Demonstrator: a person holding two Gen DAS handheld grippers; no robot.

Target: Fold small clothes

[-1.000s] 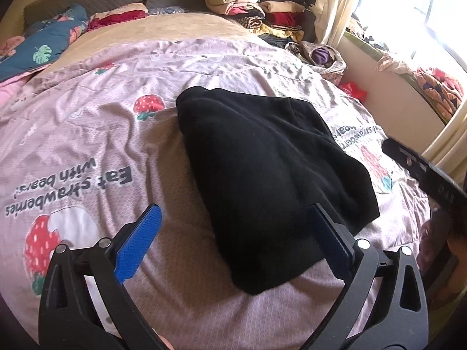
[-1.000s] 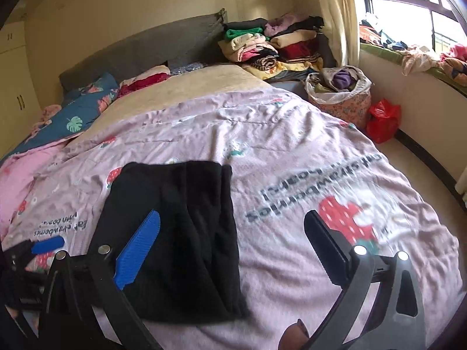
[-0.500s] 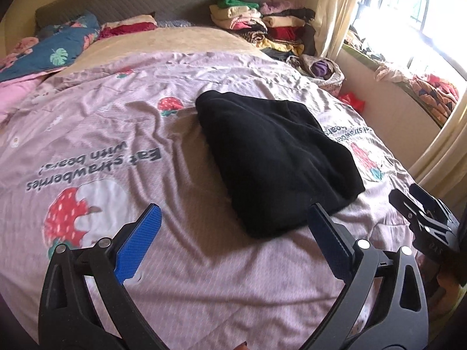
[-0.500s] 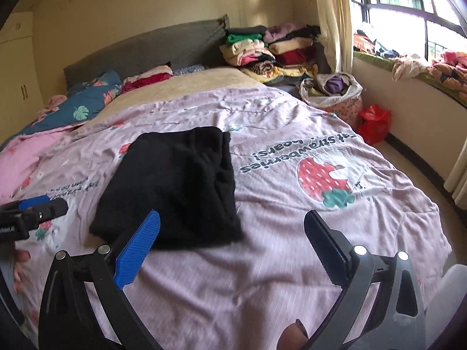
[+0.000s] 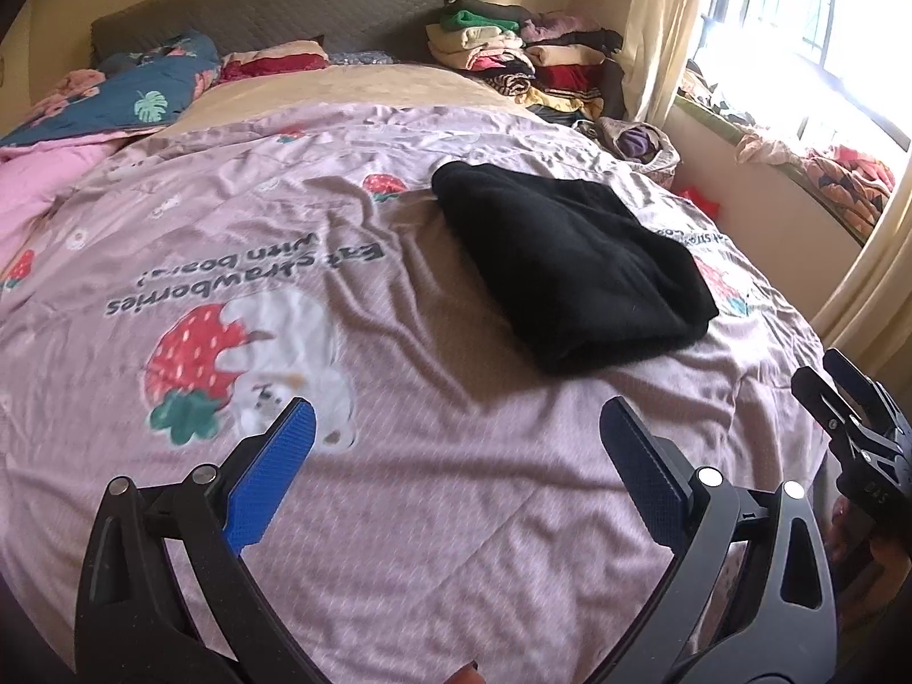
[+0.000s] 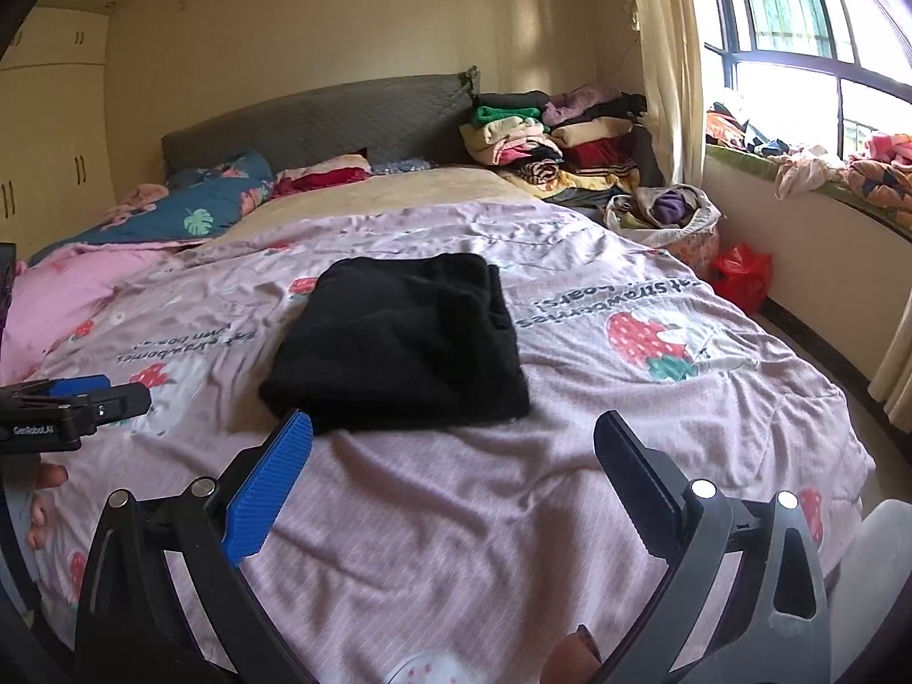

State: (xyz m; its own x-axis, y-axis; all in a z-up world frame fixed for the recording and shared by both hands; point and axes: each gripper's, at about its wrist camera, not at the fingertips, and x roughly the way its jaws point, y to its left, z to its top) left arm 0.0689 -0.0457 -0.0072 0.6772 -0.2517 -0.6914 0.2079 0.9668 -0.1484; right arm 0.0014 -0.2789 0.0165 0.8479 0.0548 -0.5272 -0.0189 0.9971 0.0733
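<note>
Over the last second both grippers have pulled back from the folded black garment (image 5: 570, 262). In the left wrist view the left gripper (image 5: 453, 447) earlier had the garment's near edge reaching down between its fingers; now the garment lies well clear, toward 1 o'clock, with bare strawberry-print quilt (image 5: 399, 513) between them. In the right wrist view the right gripper (image 6: 453, 447) earlier had its blue finger overlapping the garment; now the garment sits ahead at 11 o'clock, its near edge just past that fingertip. The right gripper shows lower at 3 o'clock in the left view.
</note>
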